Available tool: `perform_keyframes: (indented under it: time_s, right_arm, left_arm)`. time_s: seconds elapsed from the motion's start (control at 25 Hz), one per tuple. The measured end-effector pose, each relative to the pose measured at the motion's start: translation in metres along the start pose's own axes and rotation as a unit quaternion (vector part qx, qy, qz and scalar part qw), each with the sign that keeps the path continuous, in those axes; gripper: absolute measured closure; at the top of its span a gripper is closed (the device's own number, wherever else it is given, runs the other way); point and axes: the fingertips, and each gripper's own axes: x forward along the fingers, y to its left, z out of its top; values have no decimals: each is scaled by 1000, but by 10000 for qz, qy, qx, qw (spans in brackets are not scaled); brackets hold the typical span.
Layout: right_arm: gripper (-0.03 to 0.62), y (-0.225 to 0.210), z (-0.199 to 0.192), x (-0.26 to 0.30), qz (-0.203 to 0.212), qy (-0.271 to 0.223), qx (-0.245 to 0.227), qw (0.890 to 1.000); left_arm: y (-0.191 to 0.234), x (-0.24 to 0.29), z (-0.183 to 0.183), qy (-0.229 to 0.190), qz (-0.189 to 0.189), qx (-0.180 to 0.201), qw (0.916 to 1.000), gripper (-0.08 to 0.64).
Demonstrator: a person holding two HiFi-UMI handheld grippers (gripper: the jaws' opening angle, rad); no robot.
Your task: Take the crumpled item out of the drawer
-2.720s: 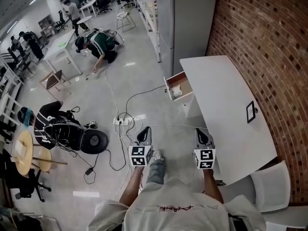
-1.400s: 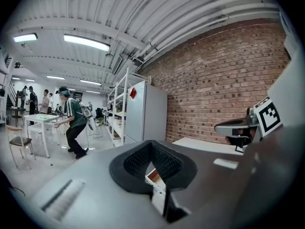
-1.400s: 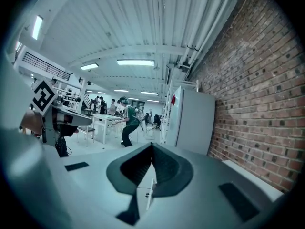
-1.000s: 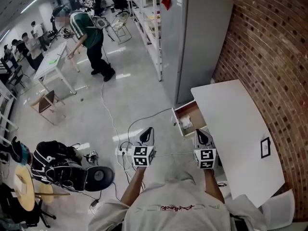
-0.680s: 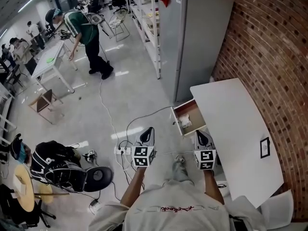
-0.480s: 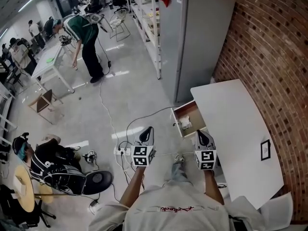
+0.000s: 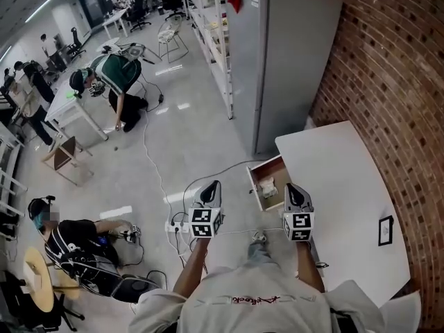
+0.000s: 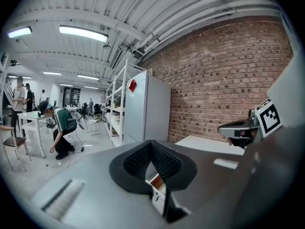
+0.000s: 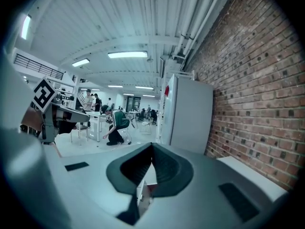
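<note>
1. Head view: the open drawer [image 7: 267, 183] lies nearer than a second ago, just ahead of the right gripper [image 7: 293, 188]. The crumpled item [image 7: 270, 186] sits inside it, beside the white table [image 7: 340, 186].
2. Left gripper view: the left gripper [image 8: 151, 149] has its jaws pressed together, empty.
3. Right gripper view: jaws pressed together and empty; they likely must spread before reaching in.

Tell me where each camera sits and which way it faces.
Head view: on the person's head, looking steeply down at the table and open drawer; torso, forearms, left gripper and right gripper show.
Left gripper view: on the left gripper, looking along its shut fingers toward the cabinet; the right gripper shows at right.
Right gripper view: on the right gripper, facing likewise; the left gripper shows at left.
Shared: both gripper views show cabinet and brick wall.
</note>
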Motion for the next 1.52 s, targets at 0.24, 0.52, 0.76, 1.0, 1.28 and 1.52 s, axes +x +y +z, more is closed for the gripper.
perform_keyframes:
  time_s: [0.24,0.52,0.76,1.0,1.28,1.52]
  right_arm:
    - [580,-34,14,47,125,-30,-43,9999]
    - [580,-79,22,97,253,-12,-113,9996]
    - [580,-116,12,135,337,110,-66,9993]
    - [580,-133,6,165,489,149,-44,9987]
    - [580,-136,-3,182,619,197,31,9979]
    - [580,-132,-16,188,685,308,82,9971]
  left_arm:
    - [3,53,20,7,74,-26,10000,551]
    - [-1,122,43,-43,92,-4,9999,551]
    - [-3,172,48,64,142,48,9999,551]
    - [4,198,46,219,253,137,9993,551]
    - [12,206,37,388,406,36,9984,551]
    - [8,210,25,532,388,18,9978,551]
